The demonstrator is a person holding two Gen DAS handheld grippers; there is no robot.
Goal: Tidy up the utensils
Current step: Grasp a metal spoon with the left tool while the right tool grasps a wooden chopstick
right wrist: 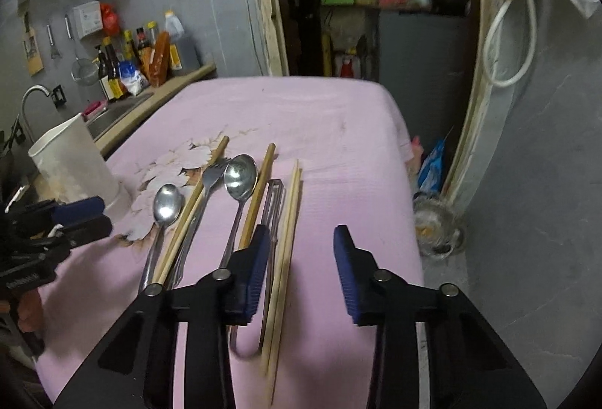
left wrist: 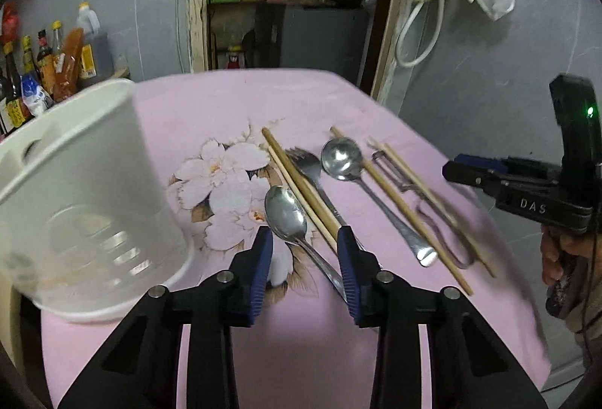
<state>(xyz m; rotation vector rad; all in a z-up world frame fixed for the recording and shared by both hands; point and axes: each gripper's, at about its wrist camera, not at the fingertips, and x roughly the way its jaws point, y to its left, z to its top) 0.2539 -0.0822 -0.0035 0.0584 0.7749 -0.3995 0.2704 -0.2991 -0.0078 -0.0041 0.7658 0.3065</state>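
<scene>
**Lining up the first pick: utensils laid out, holder empty-handed on the left**

Working left to right. White holder (left wrist: 86, 183) stands at the left edge of the pink-clothed counter (left wrist: 301, 352), upright; can't tell if anything is inside it.

Your left gripper (left wrist: 304, 239) is spread apart, holding nothing, with the small spoon (left wrist: 285, 213) lying between its fingers. Likely first pick. Close on the handle, not the bowl: the bowl is rounded and will probably slip. The chopstick pair (left wrist: 301, 190) lies just beside the spoon and crosses over the fork (left wrist: 308, 166), so come down square or you'll drag them along.

Next right: big spoon (left wrist: 342, 157), a single chopstick (left wrist: 399, 209), peeler (left wrist: 395, 175), then the thin chopstick pair (right wrist: 286, 236).

Your right gripper (right wrist: 301, 239) is also apart and empty, with that thin pair running just inside its left finger. Shift left a touch to centre them, and clamp both sticks together mid-length so they don't scissor.
</scene>
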